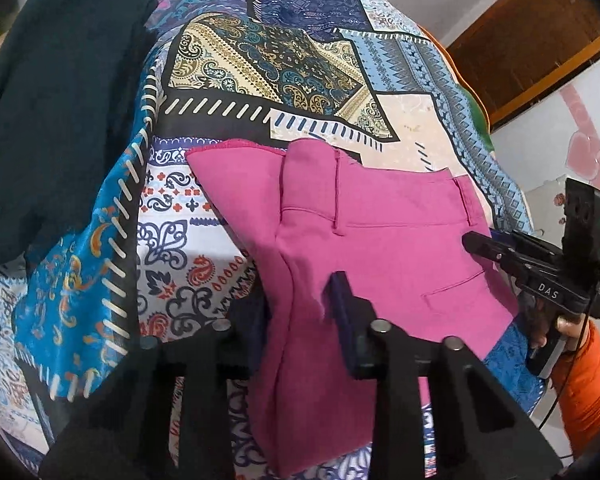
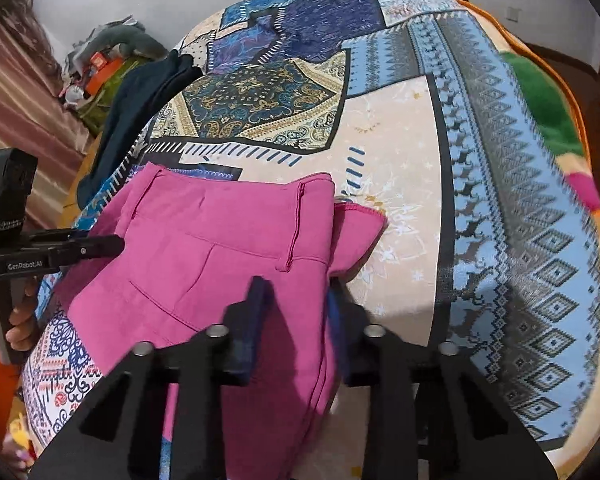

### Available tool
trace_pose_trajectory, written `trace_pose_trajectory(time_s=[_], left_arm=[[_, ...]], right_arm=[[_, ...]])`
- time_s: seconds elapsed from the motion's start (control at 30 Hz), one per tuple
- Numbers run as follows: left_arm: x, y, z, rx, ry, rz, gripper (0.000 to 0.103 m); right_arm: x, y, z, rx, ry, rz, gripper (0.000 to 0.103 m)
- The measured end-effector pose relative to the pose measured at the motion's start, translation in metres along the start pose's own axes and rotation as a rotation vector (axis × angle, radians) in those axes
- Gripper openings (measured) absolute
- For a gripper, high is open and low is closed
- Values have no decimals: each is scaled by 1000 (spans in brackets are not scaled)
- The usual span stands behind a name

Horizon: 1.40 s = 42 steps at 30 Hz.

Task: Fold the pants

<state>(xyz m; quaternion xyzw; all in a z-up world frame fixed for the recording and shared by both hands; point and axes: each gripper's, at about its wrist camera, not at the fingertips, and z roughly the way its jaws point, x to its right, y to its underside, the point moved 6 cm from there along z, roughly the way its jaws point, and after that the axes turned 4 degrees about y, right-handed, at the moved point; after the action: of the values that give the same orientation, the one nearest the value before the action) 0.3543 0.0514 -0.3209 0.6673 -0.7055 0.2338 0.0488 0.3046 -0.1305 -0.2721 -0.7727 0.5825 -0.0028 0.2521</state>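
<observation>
Pink pants (image 1: 380, 240) lie folded on a patterned bedspread (image 1: 260, 60), waistband toward the far side. My left gripper (image 1: 296, 312) is shut on the near left edge of the pants, the cloth pinched between its dark blue pads. My right gripper (image 2: 292, 312) is shut on the pants (image 2: 220, 248) at their near right edge. Each gripper shows in the other's view: the right gripper (image 1: 472, 242) at the pants' right side, the left gripper (image 2: 116, 244) at their left side.
A dark green garment (image 1: 60, 100) lies on the bed at the far left. A green and orange blanket (image 2: 548, 100) lies at the bed's right edge. Clutter (image 2: 100, 72) sits by the curtain beyond the bed. A wooden door (image 1: 540, 40) stands at the right.
</observation>
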Motion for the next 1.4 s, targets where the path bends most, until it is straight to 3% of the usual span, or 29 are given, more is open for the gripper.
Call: trace_pose_trajectory(time_s=[0.07, 0.17, 0.5, 0.77, 0.93, 1.13, 1.4], left_arm=[[3, -1, -4, 18, -26, 10, 19], [7, -3, -19, 57, -45, 22, 12], [7, -26, -110, 272, -88, 48, 12], [-27, -50, -182, 415, -197, 33, 12], [-70, -59, -208, 476, -239, -46, 12], [-138, -61, -215, 493, -314, -131, 11], [-221, -68, -186, 468, -353, -245, 11]], right_arm=[[-4, -4, -9, 20, 18, -23, 13], [-11, -12, -22, 55, 26, -54, 12], [-61, -64, -74, 216, 15, -144, 11], [-127, -121, -84, 316, 2, -235, 11], [-164, -146, -66, 338, -26, -268, 11], [-216, -164, -23, 322, -55, -317, 11], [-257, -172, 44, 269, -71, -325, 11]])
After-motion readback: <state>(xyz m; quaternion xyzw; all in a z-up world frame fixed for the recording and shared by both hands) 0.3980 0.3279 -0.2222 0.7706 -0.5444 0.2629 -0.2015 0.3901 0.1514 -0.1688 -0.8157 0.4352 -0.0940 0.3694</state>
